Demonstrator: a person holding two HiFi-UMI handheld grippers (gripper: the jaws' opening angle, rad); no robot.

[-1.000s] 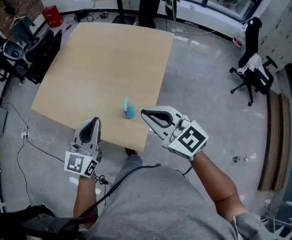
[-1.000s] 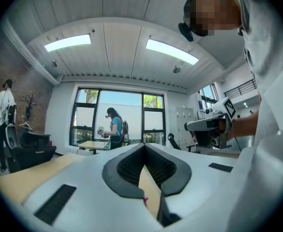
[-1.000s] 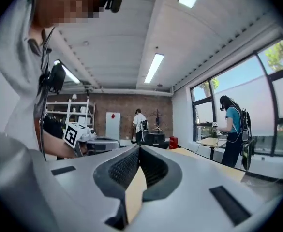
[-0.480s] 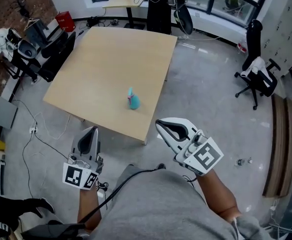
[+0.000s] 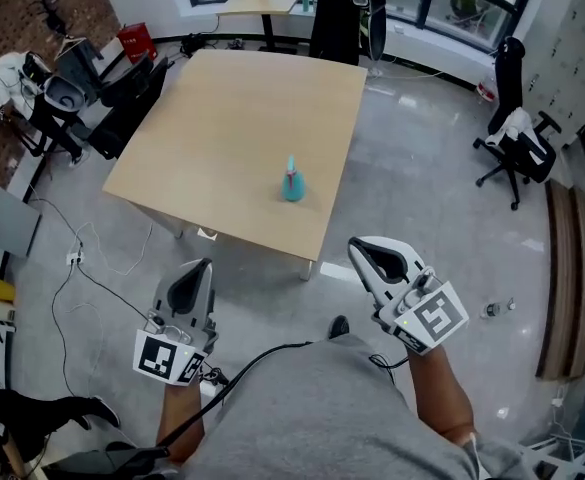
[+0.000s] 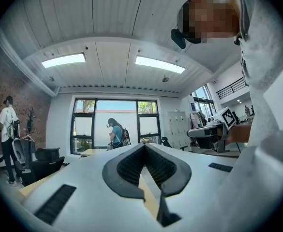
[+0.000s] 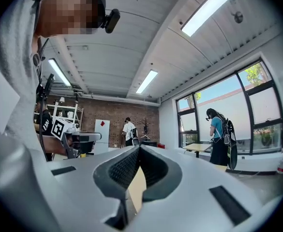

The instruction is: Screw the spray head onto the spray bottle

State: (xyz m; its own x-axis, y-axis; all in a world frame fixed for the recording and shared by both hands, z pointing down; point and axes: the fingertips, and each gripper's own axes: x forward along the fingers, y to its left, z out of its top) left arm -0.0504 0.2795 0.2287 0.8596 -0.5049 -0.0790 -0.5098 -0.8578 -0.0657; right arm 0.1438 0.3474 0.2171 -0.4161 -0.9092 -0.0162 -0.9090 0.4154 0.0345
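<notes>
Grey floor now lies under the left gripper (image 5: 200,268) and right gripper (image 5: 360,248); both, jaws pressed together on nothing, have backed away from the wooden table (image 5: 222,138). Beyond them the teal spray bottle (image 5: 293,184) stands upright near the table's near edge, seemingly already capped, so the work looks finished.

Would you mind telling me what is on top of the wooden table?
Only a small teal spray bottle stands upright on the table, toward its near right edge. It is too small to tell whether its top is fitted. The tabletop hides the floor beneath.
</notes>
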